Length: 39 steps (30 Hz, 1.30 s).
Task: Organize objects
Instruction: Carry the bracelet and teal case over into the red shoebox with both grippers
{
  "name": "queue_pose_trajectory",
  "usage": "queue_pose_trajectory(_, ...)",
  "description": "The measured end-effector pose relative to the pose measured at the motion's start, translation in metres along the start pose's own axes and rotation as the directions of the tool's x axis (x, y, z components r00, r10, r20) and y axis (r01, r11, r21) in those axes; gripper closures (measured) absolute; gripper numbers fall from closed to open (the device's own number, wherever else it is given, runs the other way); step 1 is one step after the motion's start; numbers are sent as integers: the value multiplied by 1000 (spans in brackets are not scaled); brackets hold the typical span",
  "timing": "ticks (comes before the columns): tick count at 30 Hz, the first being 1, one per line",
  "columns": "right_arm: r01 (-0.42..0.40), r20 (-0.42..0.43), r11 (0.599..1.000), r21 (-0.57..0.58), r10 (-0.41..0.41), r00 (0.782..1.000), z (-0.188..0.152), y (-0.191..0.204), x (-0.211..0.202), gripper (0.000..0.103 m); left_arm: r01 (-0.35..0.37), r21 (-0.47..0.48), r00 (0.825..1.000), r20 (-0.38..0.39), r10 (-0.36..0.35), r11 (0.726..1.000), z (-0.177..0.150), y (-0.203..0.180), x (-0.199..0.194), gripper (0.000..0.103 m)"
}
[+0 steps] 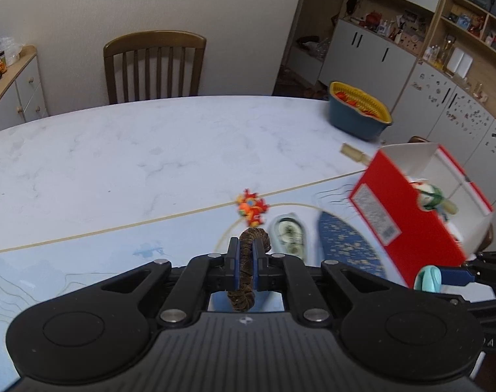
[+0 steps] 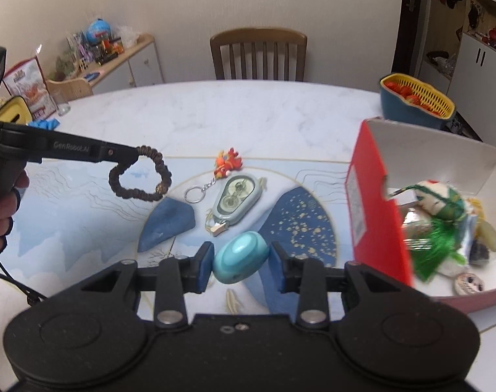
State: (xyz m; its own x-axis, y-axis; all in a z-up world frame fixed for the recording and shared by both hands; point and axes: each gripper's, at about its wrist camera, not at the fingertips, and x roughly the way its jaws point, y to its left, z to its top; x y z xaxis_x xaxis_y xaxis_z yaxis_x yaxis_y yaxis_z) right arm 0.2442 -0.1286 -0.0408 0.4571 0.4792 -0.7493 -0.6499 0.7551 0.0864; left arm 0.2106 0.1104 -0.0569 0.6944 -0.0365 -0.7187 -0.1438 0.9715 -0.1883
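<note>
My left gripper is shut on a brown beaded bracelet and holds it above the mat; the bracelet also shows in the right wrist view, hanging from the left gripper. My right gripper is shut on a teal oval case, also seen in the left wrist view. A red open box with several trinkets stands at the right. A red toy keychain and a grey-green oval pendant lie on the mat.
A blue basket with a yellow strainer stands at the far right of the marble table. A wooden chair is behind it. A small pale fork-like piece lies near my right gripper. A cork-like piece lies by the box.
</note>
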Motion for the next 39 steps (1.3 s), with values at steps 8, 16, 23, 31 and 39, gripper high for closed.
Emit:
queue_pose_trajectory(8,-1,50,1000,8,1,999,-2,-32,-42,69,71,47,997,28,-72,996,12,-53,-28,96)
queue_pose_trajectory(16,18,82,1000,15,-19,996,-4,-67,-69,69,137,110,989,36,-142,984,22,-112,-32,96)
queue_pose_trajectory(23,37,112,999,29,-40,993,-5,-106,-86,69,172,146,984,25,-177,974,30,-161,-18,96)
queue_pose_trajectory(31,67,120,997,48,-73,990,-7,-153,-90,69,196,193,979,12,-202,961,39,-216,2,96)
queue_pose_trajectory(39,88,115,995,56,-94,989,-7,-199,-87,69,211,224,977,-15,-213,952,49,-265,34,96)
